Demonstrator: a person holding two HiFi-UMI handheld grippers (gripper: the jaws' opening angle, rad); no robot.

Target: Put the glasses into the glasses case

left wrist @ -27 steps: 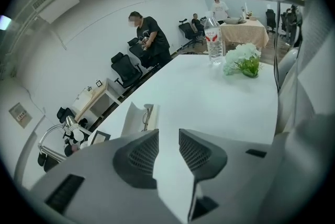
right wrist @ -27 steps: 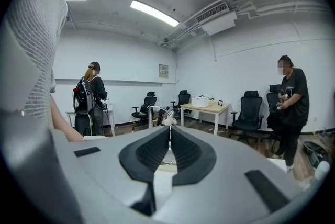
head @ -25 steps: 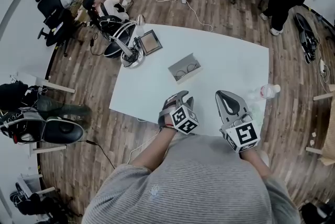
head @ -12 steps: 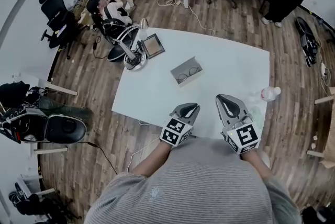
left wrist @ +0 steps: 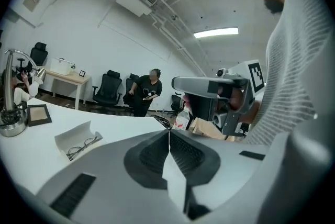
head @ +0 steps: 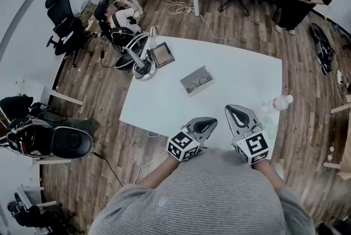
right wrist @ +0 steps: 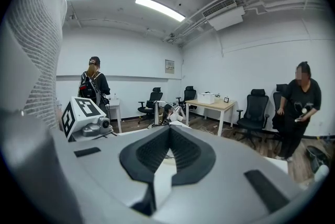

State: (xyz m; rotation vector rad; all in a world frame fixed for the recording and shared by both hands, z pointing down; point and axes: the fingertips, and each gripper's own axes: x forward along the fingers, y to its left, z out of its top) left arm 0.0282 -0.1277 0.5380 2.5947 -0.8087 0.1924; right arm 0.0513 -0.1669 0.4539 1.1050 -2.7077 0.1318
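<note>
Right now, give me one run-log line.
left gripper: just closed, empty | right gripper: shut, empty | glasses: on open case, untouched

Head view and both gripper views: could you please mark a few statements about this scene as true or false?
1. The left gripper is shut and empty. True; its jaws have just been closing, with nothing between them.
2. The right gripper holds the glasses. False: it is shut on nothing; the glasses lie at the case, mid-table.
3. The case is closed. False: it stands open.
4. A clear bottle is at the right edge of the table in the head view. True.
5. The lamp is beside the bottle. False: it is at the table's far left corner.
</note>
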